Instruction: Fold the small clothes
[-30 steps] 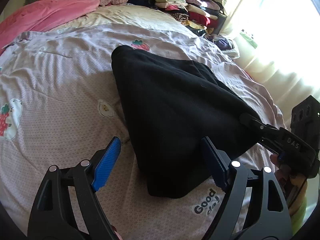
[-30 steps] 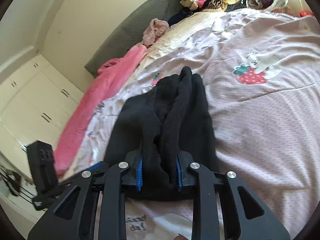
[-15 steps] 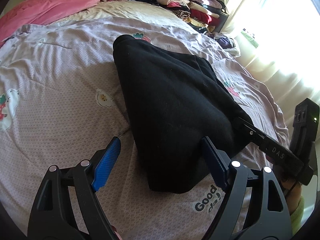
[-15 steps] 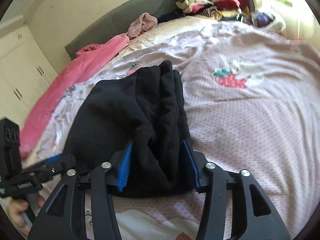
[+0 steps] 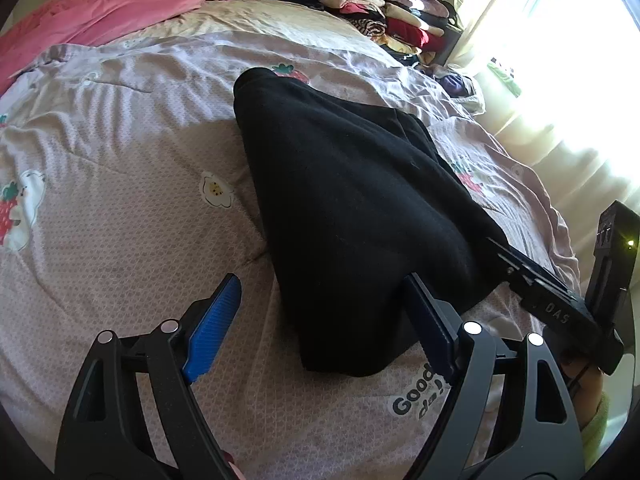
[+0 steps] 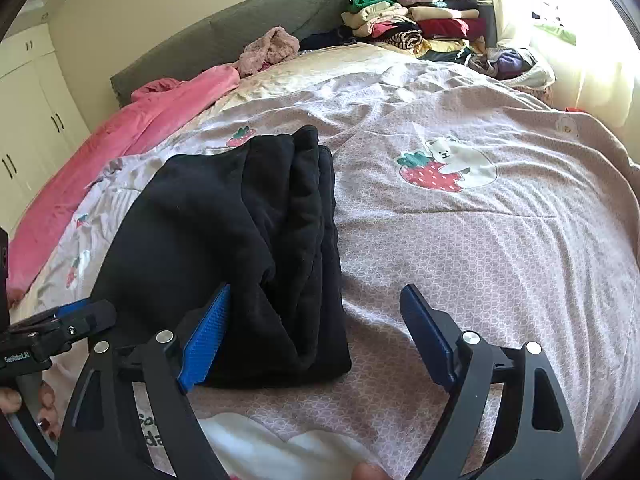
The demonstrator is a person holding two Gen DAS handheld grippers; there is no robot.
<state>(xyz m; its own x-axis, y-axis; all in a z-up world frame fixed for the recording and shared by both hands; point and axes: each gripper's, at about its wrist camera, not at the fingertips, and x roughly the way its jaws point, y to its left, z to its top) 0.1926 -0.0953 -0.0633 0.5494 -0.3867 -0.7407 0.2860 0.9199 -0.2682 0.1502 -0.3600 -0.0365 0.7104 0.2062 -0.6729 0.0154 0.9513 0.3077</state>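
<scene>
The right hand-held gripper point(image 6: 316, 332) has just been opening; its jaws now stand spread, the folded black fleece garment point(image 6: 240, 240) lying partly between them, unpinched, its left pad at the cloth's edge. The left hand-held gripper point(image 5: 320, 328) is also spread wide, one pad against the garment's near corner. The soft, thick bundle rests on the bed's quilted, strawberry-printed cover point(image 6: 480, 248), with bare cover open to its right.

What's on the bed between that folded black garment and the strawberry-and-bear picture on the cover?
Nothing but bare pink bedcover. In the right wrist view, the stretch from the black garment to the strawberry-and-bear picture holds only wrinkled patterned fabric.
</scene>
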